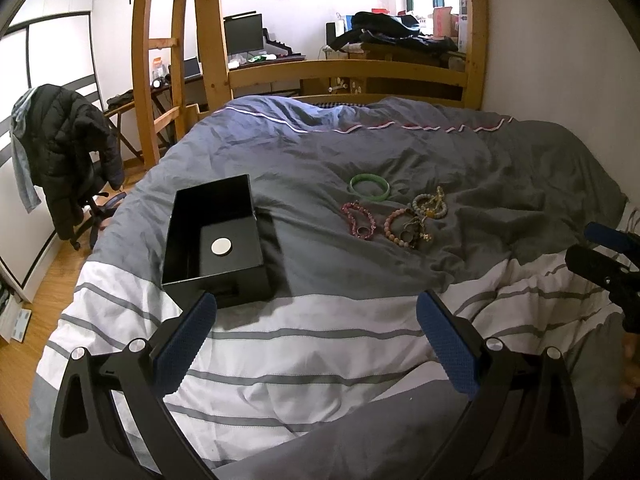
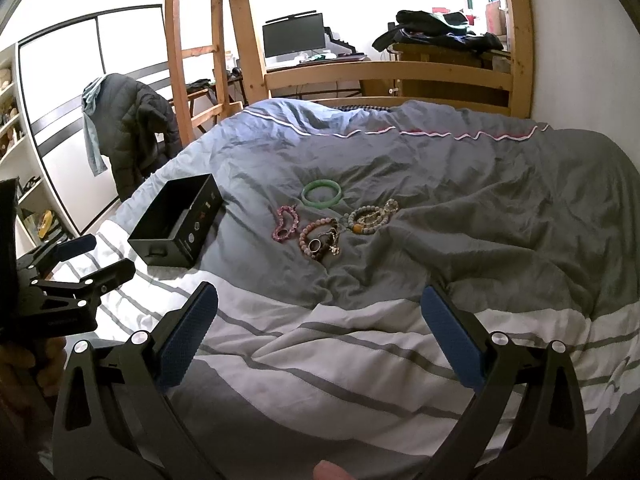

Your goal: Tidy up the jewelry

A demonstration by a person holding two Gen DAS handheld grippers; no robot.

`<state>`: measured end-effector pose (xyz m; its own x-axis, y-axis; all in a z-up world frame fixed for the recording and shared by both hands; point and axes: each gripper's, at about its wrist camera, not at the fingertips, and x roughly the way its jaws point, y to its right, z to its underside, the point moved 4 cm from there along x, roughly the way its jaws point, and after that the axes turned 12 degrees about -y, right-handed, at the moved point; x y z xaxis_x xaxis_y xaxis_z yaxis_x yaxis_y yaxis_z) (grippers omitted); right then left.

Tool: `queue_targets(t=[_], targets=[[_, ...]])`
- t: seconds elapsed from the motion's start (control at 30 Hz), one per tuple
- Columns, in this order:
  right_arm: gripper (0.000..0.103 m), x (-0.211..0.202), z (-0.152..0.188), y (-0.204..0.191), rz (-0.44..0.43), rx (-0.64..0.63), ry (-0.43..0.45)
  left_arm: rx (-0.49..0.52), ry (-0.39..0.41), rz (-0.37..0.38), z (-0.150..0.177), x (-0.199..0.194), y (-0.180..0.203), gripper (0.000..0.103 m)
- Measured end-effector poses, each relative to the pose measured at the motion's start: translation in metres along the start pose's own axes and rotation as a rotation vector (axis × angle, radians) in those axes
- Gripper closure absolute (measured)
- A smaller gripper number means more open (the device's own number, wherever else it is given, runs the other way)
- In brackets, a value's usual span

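An open black box [image 1: 216, 240] with a round white disc [image 1: 221, 247] inside lies on the bed; it also shows in the right wrist view [image 2: 176, 220]. Right of it lie a green bangle [image 1: 369, 186] [image 2: 321, 194], a pink bead bracelet [image 1: 358, 219] [image 2: 286, 224], a salmon bead bracelet [image 1: 394, 229] [image 2: 314, 236] and a grey-beige bead bracelet [image 1: 430, 206] [image 2: 370, 216]. My left gripper [image 1: 316, 308] is open and empty, just in front of the box. My right gripper [image 2: 318, 300] is open and empty, short of the jewelry.
The grey and white striped duvet [image 1: 320, 360] covers the bed. A wooden footboard [image 1: 348, 72] and ladder [image 1: 160, 60] stand behind. A chair with a dark jacket [image 1: 68, 152] is at the left. A wall runs along the right.
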<state>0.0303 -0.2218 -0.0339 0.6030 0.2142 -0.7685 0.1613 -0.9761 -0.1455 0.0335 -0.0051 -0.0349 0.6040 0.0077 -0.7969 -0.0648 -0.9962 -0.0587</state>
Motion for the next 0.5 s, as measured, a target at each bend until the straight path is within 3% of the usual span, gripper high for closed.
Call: queue_targets(t=[0.5], targets=[[0.003, 0.0008, 0.0011, -0.0010, 0.003, 0.001, -0.004, -0.001, -0.006, -0.001, 0.0007, 0.0018, -0.0006, 0.004]])
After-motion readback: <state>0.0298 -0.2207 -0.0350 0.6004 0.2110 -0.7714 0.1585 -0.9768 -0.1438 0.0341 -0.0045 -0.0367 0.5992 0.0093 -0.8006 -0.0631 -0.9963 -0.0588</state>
